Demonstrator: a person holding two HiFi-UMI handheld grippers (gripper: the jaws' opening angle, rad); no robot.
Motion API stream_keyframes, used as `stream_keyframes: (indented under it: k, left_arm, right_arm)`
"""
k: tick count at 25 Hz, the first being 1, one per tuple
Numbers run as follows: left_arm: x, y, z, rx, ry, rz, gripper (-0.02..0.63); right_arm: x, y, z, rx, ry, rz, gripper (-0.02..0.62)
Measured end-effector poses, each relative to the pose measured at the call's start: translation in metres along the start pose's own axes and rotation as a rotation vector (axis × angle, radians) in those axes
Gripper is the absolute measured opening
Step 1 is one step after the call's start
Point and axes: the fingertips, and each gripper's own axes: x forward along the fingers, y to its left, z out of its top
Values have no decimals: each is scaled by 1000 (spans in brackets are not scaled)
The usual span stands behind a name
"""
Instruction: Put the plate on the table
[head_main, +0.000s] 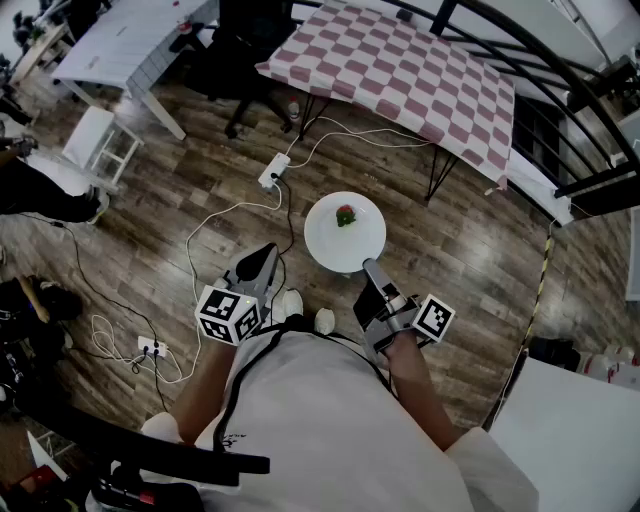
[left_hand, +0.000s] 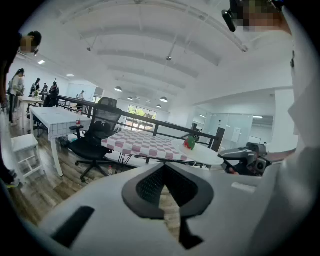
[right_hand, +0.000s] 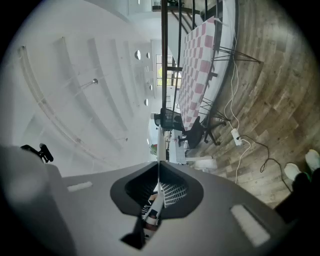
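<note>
Plate (head_main: 345, 235) sits at the centre of the head view, carried level in the air above the wooden floor (head_main: 480, 250), not yet on anything. The right gripper (head_main: 372, 268) has it by the near rim; in the right gripper view the plate shows edge-on as a thin white line running up from between the jaws, which are pinched nearly together on that rim. The left gripper (head_main: 265, 255), lower left of the plate, is apart from it, jaws closed tip to tip with nothing between them. A small red and green item (head_main: 346, 215) rests on the far half of the plate, loose as far as I can judge. The checked worktop (head_main: 400, 70) lies at the upper centre of the frame, well apart from the plate. Handling judgement: the plate looks stiff, smooth and glazed — likely slippery under the pads and breakable if dropped. Held at one edge only, its weight levers on the grip, so it may sag or twist; any tilt could roll the item off. Best hold is deep on the rim, plate kept flat; the free left gripper could take the opposite rim for support.
</note>
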Motion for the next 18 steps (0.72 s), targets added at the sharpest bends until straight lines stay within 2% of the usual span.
stream_keyframes:
  k: [18]
  left_arm:
    - [-2, 19, 9, 10, -11, -3, 8]
  right_arm:
    - [25, 9, -7, -24, 10, 35, 17]
